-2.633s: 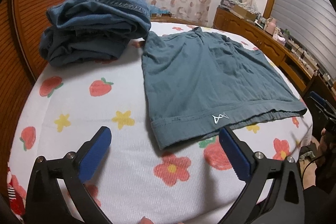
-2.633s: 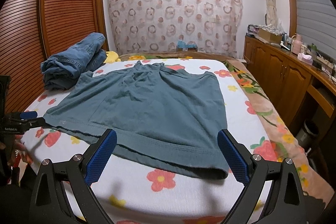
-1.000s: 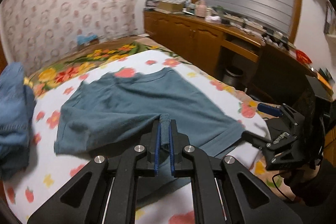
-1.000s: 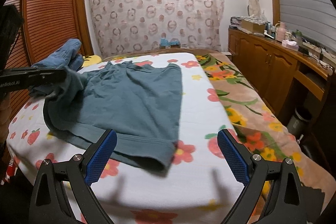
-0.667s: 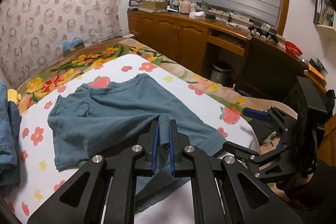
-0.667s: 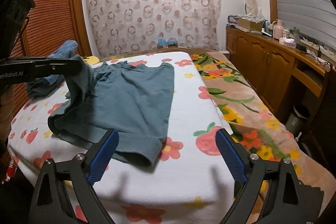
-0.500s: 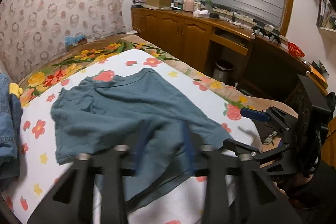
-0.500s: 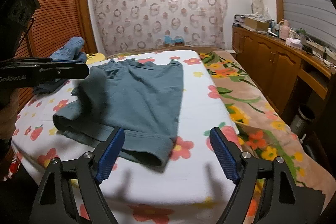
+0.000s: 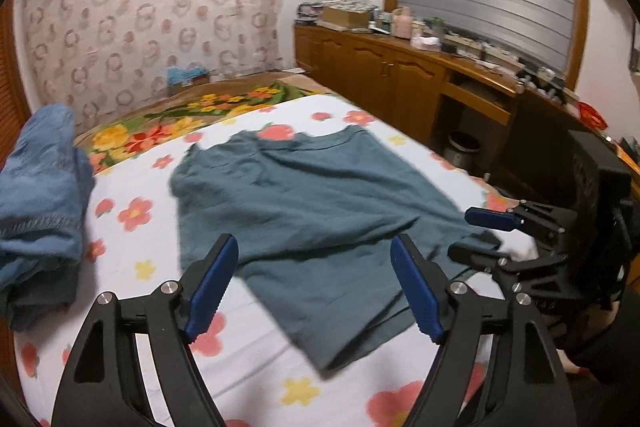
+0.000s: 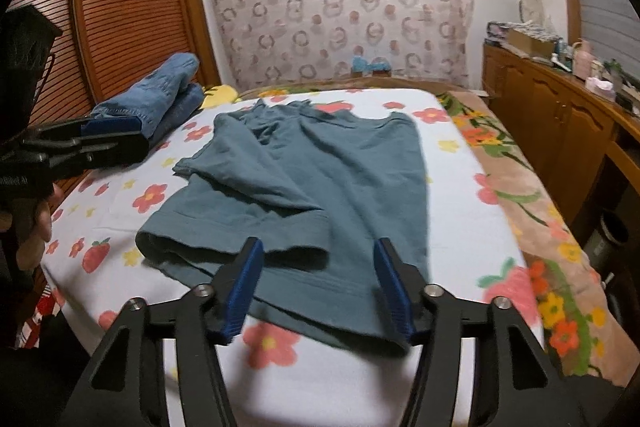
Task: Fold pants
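The teal-grey pants (image 9: 304,203) lie on the flowered bed, the left part folded over the right; in the right wrist view the pants (image 10: 312,187) show the folded layer on top with its hem near the front edge. My left gripper (image 9: 314,287) is open and empty above the near hem. My right gripper (image 10: 318,287) is open and empty, its fingers straddling the front hem just above the cloth. The right gripper also shows at the right in the left wrist view (image 9: 488,231).
A pile of blue jeans (image 9: 40,195) lies at the bed's left by the wooden wardrobe (image 10: 128,7). A wooden cabinet (image 9: 400,83) with clutter runs along the right wall. A bin (image 9: 464,145) stands beside the bed. The bed sheet (image 10: 460,187) is flowered.
My left gripper carried the pants' left side across to the right, then opened and let it go; the fold now lies flat. My right gripper has moved in over the front hem.
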